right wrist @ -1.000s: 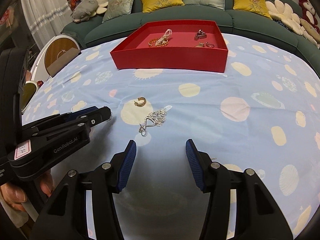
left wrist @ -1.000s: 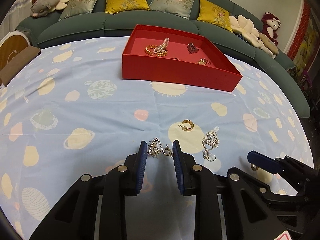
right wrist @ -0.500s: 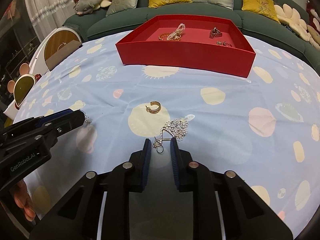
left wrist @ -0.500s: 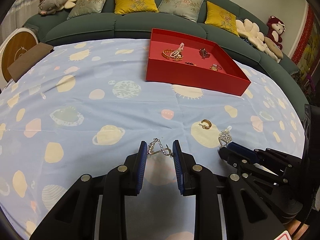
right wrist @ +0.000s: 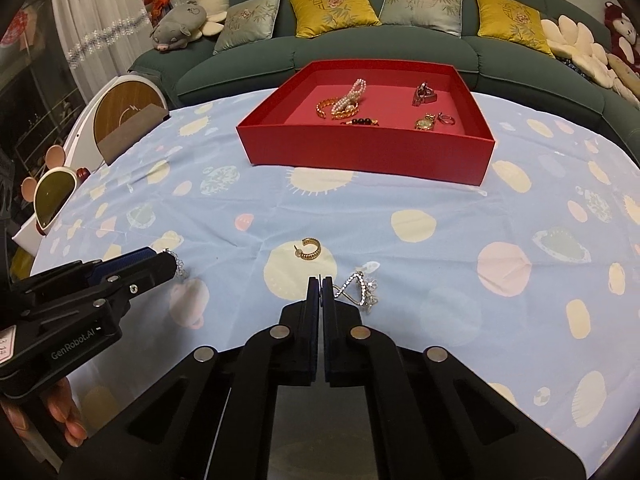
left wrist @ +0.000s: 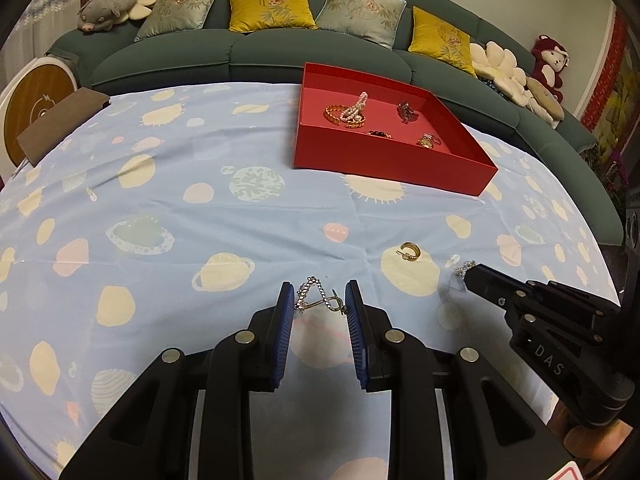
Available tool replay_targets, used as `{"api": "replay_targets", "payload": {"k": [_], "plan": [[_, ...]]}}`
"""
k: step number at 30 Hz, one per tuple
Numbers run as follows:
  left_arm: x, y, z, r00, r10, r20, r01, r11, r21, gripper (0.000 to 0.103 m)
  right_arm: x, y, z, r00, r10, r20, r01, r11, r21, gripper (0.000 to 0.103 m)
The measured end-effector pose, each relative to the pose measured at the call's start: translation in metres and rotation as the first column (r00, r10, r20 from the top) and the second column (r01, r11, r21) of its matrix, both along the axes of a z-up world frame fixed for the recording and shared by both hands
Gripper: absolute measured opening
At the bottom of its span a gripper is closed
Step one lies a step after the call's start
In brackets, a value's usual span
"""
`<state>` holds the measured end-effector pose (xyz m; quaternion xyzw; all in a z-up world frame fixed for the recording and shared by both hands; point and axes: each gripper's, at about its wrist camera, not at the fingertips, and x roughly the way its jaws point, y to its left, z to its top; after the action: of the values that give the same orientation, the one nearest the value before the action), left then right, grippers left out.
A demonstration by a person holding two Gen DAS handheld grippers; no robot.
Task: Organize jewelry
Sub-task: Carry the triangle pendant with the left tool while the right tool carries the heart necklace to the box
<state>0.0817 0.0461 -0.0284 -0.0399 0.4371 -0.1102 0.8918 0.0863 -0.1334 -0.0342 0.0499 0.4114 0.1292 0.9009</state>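
My left gripper [left wrist: 320, 300] is shut on a silver triangular crystal earring [left wrist: 318, 298], its wire ends pinched between the blue pads. My right gripper [right wrist: 321, 284] is shut, its pads pressed together on the hook of a silver flower earring [right wrist: 360, 290] that hangs to the right of the tips. A gold hoop earring [right wrist: 308, 249] lies on the blue planet-print tablecloth [right wrist: 440, 200]; it also shows in the left wrist view [left wrist: 410, 251]. The red tray [right wrist: 368, 152] beyond holds a pearl bracelet [right wrist: 352, 98], a gold chain, rings and other pieces.
A green sofa [left wrist: 240, 48] with yellow and grey cushions curves behind the table. A brown box [left wrist: 60, 124] and a round wooden-faced object [left wrist: 32, 116] stand at the far left edge. Plush toys sit on the sofa ends.
My right gripper has closed fully on the flower earring's hook and lifted it. My left gripper still holds the triangular earring and has risen and drawn back from the tray.
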Motion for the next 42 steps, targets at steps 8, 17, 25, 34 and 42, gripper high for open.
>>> {"api": "replay_targets", "payload": {"k": [8,17,25,34,42], "plan": [[0.0,-0.007,0.016,1.0,-0.013,0.016,0.013,0.999,-0.03,0.023,-0.002,-0.016,0.03,0.998,-0.028,0.059,0.025,0.999,0.047,0.001],[0.013,-0.028,0.059,0.994,-0.029,0.104,0.033,0.999,-0.04,0.024,0.001,-0.036,0.082,0.984,-0.066,0.166,0.051,0.994,0.095,0.001],[0.05,-0.044,0.106,0.981,-0.045,0.187,0.046,0.999,-0.004,0.024,0.026,-0.055,0.133,0.966,-0.091,0.243,0.068,0.993,0.101,0.001],[0.12,-0.054,0.118,0.969,-0.044,0.244,0.023,0.996,0.088,0.024,0.086,-0.075,0.151,0.954,-0.125,0.271,0.108,0.991,0.079,0.001],[0.187,-0.067,0.104,0.973,-0.044,0.225,0.015,0.991,0.13,0.024,0.144,-0.073,0.137,0.964,-0.13,0.233,0.118,0.991,0.065,0.001]]}}
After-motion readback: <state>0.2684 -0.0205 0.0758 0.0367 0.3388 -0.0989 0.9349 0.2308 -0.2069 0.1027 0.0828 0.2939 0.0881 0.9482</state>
